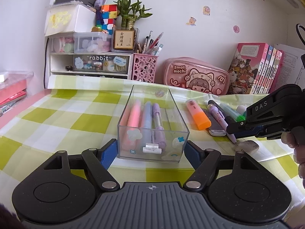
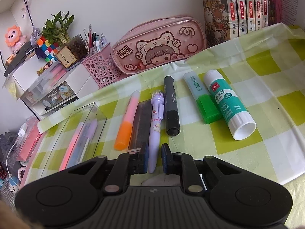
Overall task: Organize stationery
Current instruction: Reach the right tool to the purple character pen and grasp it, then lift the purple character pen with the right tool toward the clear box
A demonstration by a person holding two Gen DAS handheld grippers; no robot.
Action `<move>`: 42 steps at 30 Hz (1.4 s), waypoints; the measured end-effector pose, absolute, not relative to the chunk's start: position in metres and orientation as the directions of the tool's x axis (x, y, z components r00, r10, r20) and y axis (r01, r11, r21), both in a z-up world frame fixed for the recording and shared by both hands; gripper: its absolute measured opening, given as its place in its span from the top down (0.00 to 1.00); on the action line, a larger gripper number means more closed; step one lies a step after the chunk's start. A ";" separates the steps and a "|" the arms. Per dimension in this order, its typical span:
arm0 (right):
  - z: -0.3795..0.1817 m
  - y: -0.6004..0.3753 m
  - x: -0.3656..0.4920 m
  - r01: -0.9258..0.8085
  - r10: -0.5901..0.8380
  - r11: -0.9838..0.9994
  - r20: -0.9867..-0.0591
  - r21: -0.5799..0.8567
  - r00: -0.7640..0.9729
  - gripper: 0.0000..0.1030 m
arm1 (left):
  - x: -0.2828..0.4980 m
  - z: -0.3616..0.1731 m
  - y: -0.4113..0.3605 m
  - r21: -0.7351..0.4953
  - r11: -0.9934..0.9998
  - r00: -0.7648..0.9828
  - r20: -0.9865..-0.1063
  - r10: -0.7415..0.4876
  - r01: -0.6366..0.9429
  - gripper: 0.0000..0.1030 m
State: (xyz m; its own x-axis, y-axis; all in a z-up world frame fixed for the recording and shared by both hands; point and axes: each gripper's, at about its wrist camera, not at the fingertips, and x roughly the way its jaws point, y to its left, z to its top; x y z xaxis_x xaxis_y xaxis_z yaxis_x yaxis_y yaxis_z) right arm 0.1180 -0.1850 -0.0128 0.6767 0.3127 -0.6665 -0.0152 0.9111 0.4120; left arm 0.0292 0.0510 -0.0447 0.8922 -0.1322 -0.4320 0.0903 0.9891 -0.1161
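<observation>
Right gripper (image 2: 154, 157) nearer: jaws narrowed around near end of purple pen (image 2: 156, 122), long axis running straight away from them. Left gripper (image 1: 151, 149) clamping clear box (image 1: 178, 114).

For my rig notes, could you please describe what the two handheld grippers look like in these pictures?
Both look alike: the left gripper and right gripper have matte black bodies, two round black discs, a ribbed grey centre plate, black link arms with silver pivot pins and blue finger pads. The right one shows white "DAS" lettering on its side in the left view. No cables or sleeves show.
</observation>
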 end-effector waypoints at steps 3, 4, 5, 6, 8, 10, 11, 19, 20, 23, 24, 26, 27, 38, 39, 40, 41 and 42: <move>-0.013 -0.184 0.121 -0.023 0.319 0.911 -0.667 0.413 0.674 0.86 | 0.030 -0.045 0.053 -0.133 0.987 0.890 -0.434 -0.140 0.091 0.27; -0.013 -0.183 0.123 -0.023 0.317 0.912 -0.668 0.409 0.674 0.86 | 0.031 -0.046 0.055 -0.149 0.985 0.887 -0.437 -0.147 0.090 0.27; -0.013 -0.182 0.125 -0.023 0.315 0.914 -0.670 0.405 0.672 0.85 | 0.032 -0.046 0.057 -0.164 0.983 0.885 -0.441 -0.152 0.087 0.26; -0.014 -0.180 0.128 -0.032 0.315 0.916 -0.668 0.399 0.674 0.83 | 0.032 -0.046 0.058 -0.171 0.982 0.885 -0.440 -0.152 0.083 0.26; -0.015 -0.177 0.132 -0.045 0.312 0.922 -0.667 0.385 0.677 0.83 | 0.033 -0.046 0.056 -0.158 0.984 0.885 -0.444 -0.142 0.079 0.26; -0.014 -0.173 0.138 -0.040 0.297 0.929 -0.677 0.368 0.674 0.83 | 0.034 -0.046 0.054 -0.146 0.987 0.885 -0.447 -0.131 0.072 0.27; -0.013 -0.172 0.142 -0.032 0.290 0.931 -0.682 0.364 0.671 0.83 | 0.033 -0.046 0.054 -0.146 0.987 0.885 -0.447 -0.131 0.072 0.27; -0.016 -0.161 0.162 -0.018 0.237 0.949 -0.673 0.316 0.701 0.82 | 0.033 -0.046 0.053 -0.130 0.989 0.889 -0.441 -0.125 0.074 0.27; -0.016 -0.158 0.164 -0.024 0.232 0.953 -0.675 0.302 0.700 0.82 | 0.033 -0.046 0.052 -0.124 0.990 0.889 -0.442 -0.120 0.072 0.27; -0.016 -0.152 0.166 -0.028 0.208 0.964 -0.679 0.266 0.704 0.87 | 0.033 -0.046 0.051 -0.108 0.992 0.889 -0.444 -0.110 0.069 0.26; -0.016 -0.153 0.166 -0.021 0.206 0.963 -0.679 0.270 0.705 0.87 | 0.033 -0.046 0.050 -0.105 0.992 0.890 -0.444 -0.106 0.065 0.26; -0.017 -0.155 0.166 0.004 0.205 0.956 -0.677 0.294 0.707 0.87 | 0.033 -0.046 0.050 -0.102 0.993 0.891 -0.444 -0.097 0.057 0.26; -0.017 -0.154 0.165 0.010 0.201 0.955 -0.675 0.295 0.709 0.87 | 0.033 -0.046 0.050 -0.099 0.994 0.892 -0.443 -0.093 0.055 0.26; 0.004 -0.149 0.155 -0.010 0.258 0.932 -0.641 0.364 0.722 0.88 | 0.033 -0.046 0.048 -0.083 0.996 0.895 -0.440 -0.076 0.044 0.27; 0.005 -0.150 0.154 -0.010 0.270 0.925 -0.638 0.380 0.721 0.88 | 0.033 -0.046 0.048 -0.085 0.995 0.895 -0.440 -0.077 0.044 0.27; 0.007 -0.151 0.153 -0.009 0.282 0.918 -0.635 0.397 0.719 0.88 | 0.033 -0.046 0.049 -0.088 0.995 0.895 -0.438 -0.078 0.044 0.27; 0.009 -0.151 0.152 -0.011 0.294 0.911 -0.630 0.413 0.718 0.88 | 0.033 -0.046 0.049 -0.091 0.995 0.896 -0.437 -0.080 0.044 0.27; 0.011 -0.152 0.151 -0.013 0.305 0.904 -0.625 0.427 0.718 0.88 | 0.033 -0.046 0.049 -0.094 0.995 0.896 -0.436 -0.080 0.044 0.27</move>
